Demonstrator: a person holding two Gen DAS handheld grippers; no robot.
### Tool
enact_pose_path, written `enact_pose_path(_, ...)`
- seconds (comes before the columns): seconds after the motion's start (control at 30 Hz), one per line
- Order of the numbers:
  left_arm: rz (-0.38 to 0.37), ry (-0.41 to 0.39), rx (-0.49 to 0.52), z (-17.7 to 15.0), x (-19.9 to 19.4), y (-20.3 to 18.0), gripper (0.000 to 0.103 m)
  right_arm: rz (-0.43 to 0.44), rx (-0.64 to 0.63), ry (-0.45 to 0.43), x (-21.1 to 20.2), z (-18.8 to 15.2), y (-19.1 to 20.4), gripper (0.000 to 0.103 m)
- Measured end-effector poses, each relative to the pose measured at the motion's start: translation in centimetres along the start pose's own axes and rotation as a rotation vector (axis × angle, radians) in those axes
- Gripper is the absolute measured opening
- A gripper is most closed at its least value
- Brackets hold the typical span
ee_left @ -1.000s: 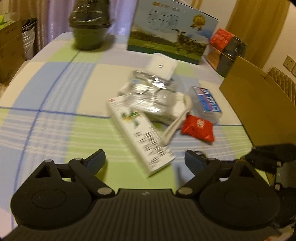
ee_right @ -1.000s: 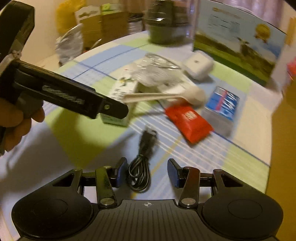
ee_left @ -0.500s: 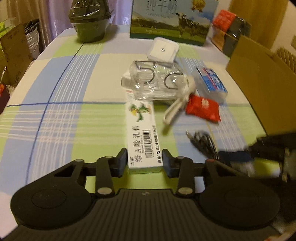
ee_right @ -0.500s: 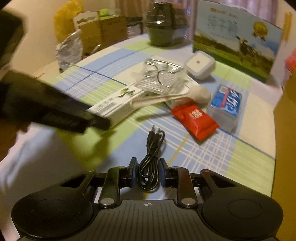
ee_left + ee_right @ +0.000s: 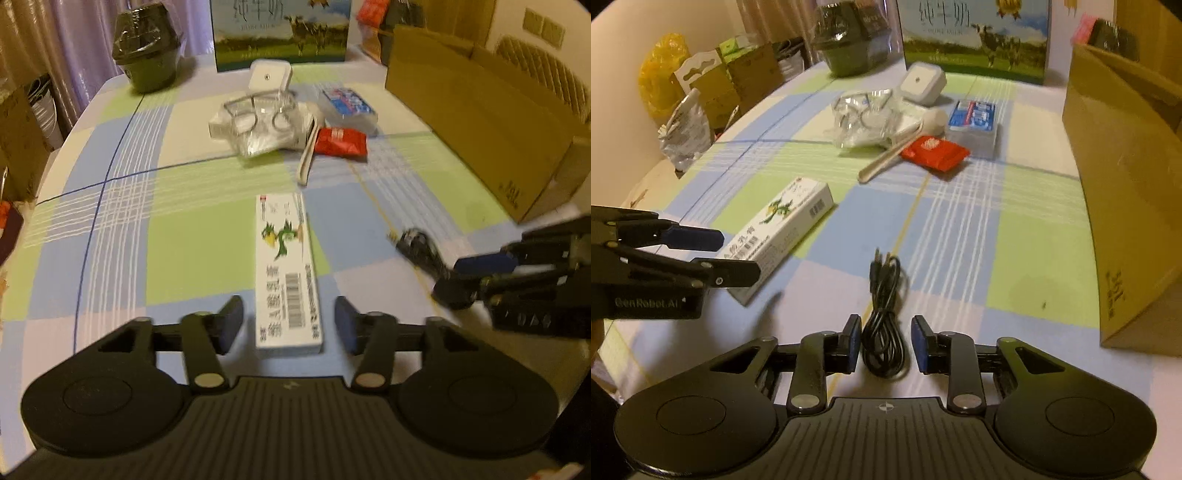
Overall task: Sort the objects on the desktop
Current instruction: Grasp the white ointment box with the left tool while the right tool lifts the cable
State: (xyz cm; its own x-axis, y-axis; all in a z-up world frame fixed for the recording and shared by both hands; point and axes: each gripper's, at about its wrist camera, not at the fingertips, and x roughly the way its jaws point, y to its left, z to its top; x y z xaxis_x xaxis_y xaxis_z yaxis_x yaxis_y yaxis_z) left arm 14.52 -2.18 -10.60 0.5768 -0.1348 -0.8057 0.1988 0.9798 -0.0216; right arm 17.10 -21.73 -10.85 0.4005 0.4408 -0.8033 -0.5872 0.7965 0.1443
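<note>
2 grippers work over the checked tablecloth, and each has its own thing lined up between parted fingers. Largest is the cardboard box, standing open-topped on the right edge of the table, nearer the right hand than the left; it looks the likely place for sorted things, though that is a judgement. Next is the white carton, lying flat with its long axis running straight away from the left gripper, near end between the 2 blue pads, with a clear gap on either side, so that claw is parted wider than the carton and grips nothing. Closing across the short width would catch it squarely; no turn of the wrist seems needed. Smaller is the coiled black cable, also lying lengthwise along the right gripper, its loop end between the pads and its plugs pointing away toward the far pile. Those pads stand just off the coil on both sides, open a little and holding nothing as far as the view shows. Both things lie dead ahead of their own claws, carton left, cable right, well apart from the clutter of packets farther up the table.
</note>
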Motion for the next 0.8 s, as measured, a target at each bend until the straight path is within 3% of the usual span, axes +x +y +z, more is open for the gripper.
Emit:
enact_pose_path(0.3,-0.022,-0.004,-0.04,0.9,1.9,0.6,0.053,-0.038,-0.087,-0.012,1.5,0.4,1.1,0.027)
enact_pose_path(0.37,-0.021,-0.007,-0.032,1.3,2.2,0.4,0.053,-0.056,-0.116,-0.01,1.6,0.2,1.3,0.023)
enact_pose_path(0.4,-0.023,-0.006,-0.027,1.5,2.5,0.4,0.053,-0.066,-0.122,-0.011,1.7,0.2,1.4,0.015)
enact_pose_path(0.43,-0.022,-0.004,-0.025,1.7,2.7,0.3,0.053,-0.07,-0.122,-0.012,1.7,0.2,1.3,0.015)
enact_pose_path(0.6,-0.01,0.02,-0.014,2.3,3.9,0.1,0.048,-0.063,-0.105,-0.017,1.6,0.1,0.9,0.015)
enact_pose_path(0.7,0.011,0.038,-0.002,2.1,4.2,0.0,0.034,-0.071,-0.093,-0.028,1.5,0.2,0.8,0.015)
enact_pose_path(0.8,0.012,0.032,-0.001,1.9,4.0,0.1,0.033,-0.073,-0.098,-0.032,1.5,0.2,1.0,0.016)
